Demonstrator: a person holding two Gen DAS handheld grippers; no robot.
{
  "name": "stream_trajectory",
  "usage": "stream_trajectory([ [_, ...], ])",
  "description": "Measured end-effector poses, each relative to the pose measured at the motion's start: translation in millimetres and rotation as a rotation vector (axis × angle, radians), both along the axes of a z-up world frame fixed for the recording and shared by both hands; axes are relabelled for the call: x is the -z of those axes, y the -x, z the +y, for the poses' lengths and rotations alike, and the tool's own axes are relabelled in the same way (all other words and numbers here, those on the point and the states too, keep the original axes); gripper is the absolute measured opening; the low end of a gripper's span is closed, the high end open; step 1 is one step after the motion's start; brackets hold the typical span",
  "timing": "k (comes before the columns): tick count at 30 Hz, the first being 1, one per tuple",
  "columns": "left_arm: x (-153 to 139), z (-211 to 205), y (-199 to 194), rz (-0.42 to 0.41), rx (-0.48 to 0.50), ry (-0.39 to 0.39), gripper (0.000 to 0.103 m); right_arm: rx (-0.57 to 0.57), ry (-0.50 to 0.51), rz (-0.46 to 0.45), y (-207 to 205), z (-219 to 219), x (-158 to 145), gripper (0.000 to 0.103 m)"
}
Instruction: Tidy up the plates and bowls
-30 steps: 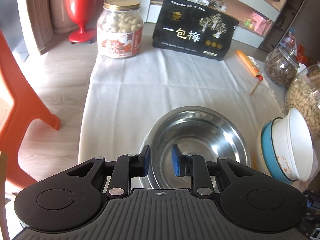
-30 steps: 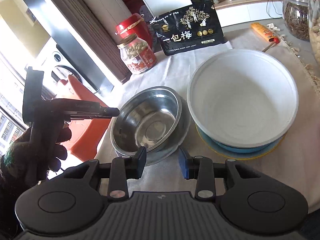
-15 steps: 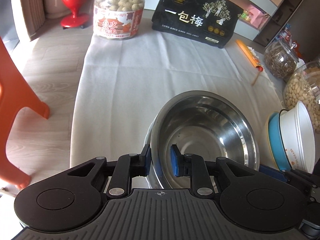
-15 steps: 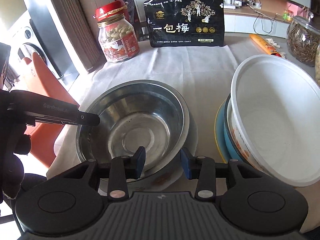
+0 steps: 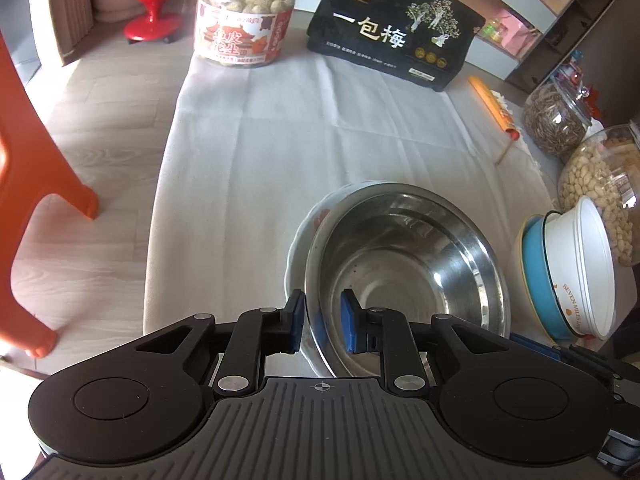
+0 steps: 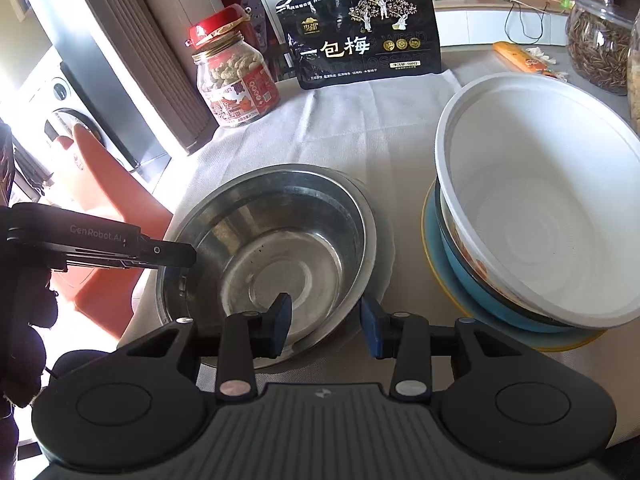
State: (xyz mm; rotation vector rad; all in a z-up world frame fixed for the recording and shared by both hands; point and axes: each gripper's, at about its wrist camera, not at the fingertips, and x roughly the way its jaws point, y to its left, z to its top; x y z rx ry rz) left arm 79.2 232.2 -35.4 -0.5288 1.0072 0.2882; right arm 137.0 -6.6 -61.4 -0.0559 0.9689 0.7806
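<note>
Left gripper straddles the near rim of the round stainless steel bowl, its blue pads close on either side of the thin wall, though I cannot tell whether they pinch. That bowl sits tilted in a white patterned plate on the white tablecloth. Right gripper hangs apart, empty. Steel looks light, stiff and slick; the rim seems the surest hold.
</note>
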Motion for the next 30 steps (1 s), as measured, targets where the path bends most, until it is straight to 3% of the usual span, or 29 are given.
stream_trajectory([
  [3, 0, 0, -1, 0.004, -0.007, -0.061, 0.027, 0.003, -0.023, 0.041, 4, -6, 1, 0.039],
  [8, 13, 1, -7, 0.034, 0.012, -0.054, 0.035, 0.033, -0.061, 0.128, 2, -8, 11, 0.046],
  [10, 19, 5, -9, 0.037, 0.005, -0.026, 0.035, 0.055, -0.085, 0.168, -4, -7, 16, 0.047],
  [11, 23, 6, -11, 0.039, 0.004, -0.015, 0.034, 0.073, -0.096, 0.191, -8, -7, 18, 0.054],
  [14, 29, 9, -17, 0.035, 0.014, 0.012, 0.026, 0.088, -0.091, 0.240, -14, 1, 26, 0.060],
  [18, 31, 15, -27, 0.043, 0.017, 0.009, 0.029, 0.072, -0.042, 0.225, -9, 17, 28, 0.060],
  [27, 30, 27, -22, 0.025, -0.017, 0.035, 0.028, 0.047, -0.060, 0.209, -15, 24, 28, 0.058],
  [30, 13, 21, -15, -0.011, -0.035, -0.026, 0.028, 0.000, -0.088, 0.226, -15, 13, 18, 0.058],
])
